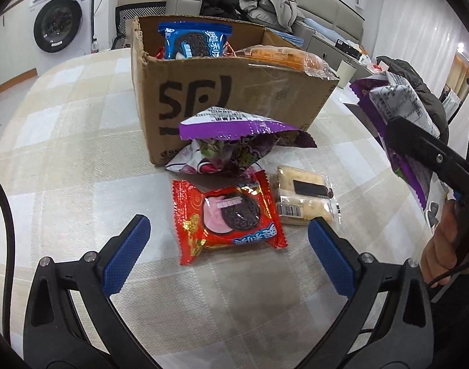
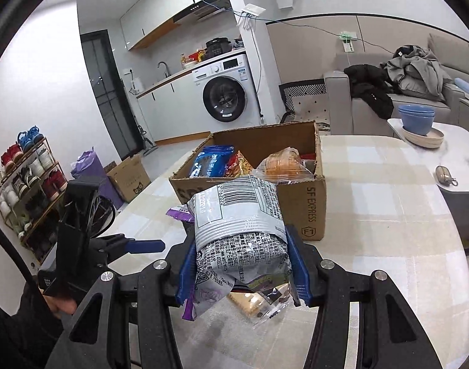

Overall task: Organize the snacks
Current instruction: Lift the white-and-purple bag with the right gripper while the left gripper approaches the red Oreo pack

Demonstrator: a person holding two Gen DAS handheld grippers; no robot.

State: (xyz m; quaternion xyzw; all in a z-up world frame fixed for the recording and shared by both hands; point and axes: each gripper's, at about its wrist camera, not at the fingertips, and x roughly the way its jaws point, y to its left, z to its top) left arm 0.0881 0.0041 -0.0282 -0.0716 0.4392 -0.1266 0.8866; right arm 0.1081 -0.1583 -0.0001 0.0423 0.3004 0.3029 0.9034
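Pinching a puffy grey-and-purple foil snack packet (image 2: pixel 237 246) across its middle, right gripper (image 2: pixel 239 264) blue pads pressed into both sides, packet lifted clear of the checked cream tablecloth (image 1: pixel 65 160) and near the open brown cardboard box (image 2: pixel 308 203). Looks light, soft and air-filled; slippery film, likely to crumple or slide if squeezed at the crimped end, so a grip across the belly seems soundest, with gentle pressure to spare what may be crisp inside.

Hovering low over the cloth, left gripper (image 1: pixel 228 240) jaws spread wide and empty, either side of a flat red foil cookie packet (image 1: pixel 228 215) lying in front of the box's near face. Thin, light, probably brittle inside; best taken by its short edges or a crimped seam, pads closing flat rather than crushing the biscuit.

Touching its right edge, a clear-wrapped pale cracker pack (image 1: pixel 305 200); stiff but breakable. Behind both, leaning on the box wall, a crumpled purple bag (image 1: pixel 234 141); loose, floppy, best gathered at the top fold. Already in the box: a blue cookie packet (image 1: pixel 194 41) and an orange-wrapped bun (image 1: pixel 283 55).
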